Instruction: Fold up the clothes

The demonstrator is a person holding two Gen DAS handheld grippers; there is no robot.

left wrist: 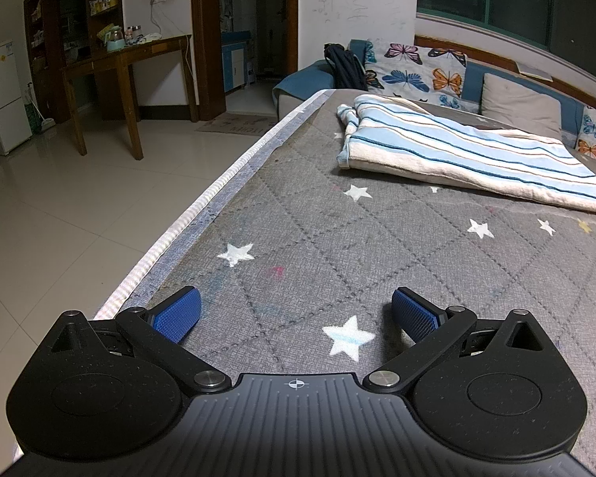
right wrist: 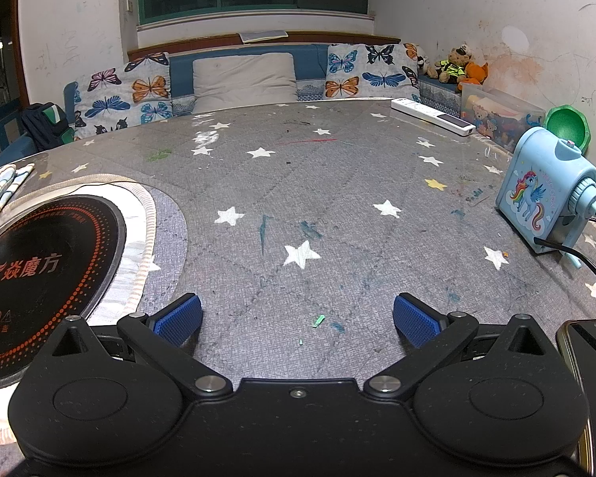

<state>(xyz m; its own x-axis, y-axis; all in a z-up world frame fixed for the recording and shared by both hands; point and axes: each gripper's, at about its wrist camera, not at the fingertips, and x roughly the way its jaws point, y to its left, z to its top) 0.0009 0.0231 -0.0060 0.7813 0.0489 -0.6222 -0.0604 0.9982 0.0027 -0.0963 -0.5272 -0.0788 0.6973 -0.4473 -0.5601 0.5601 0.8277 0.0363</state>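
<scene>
Pencil sharpener (right wrist: 546,202) (unicorn print), phone (right wrist: 592,361).

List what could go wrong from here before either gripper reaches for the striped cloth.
1. The striped cloth lies bunched and partly folded over itself, so the open left gripper might pinch several layers at once.
2. The right gripper is open beside the black induction cooktop, the unicorn sharpener and its cable; dragged fabric could snag or topple them.
3. The cloth sits toward the table edge and might slide off.
</scene>
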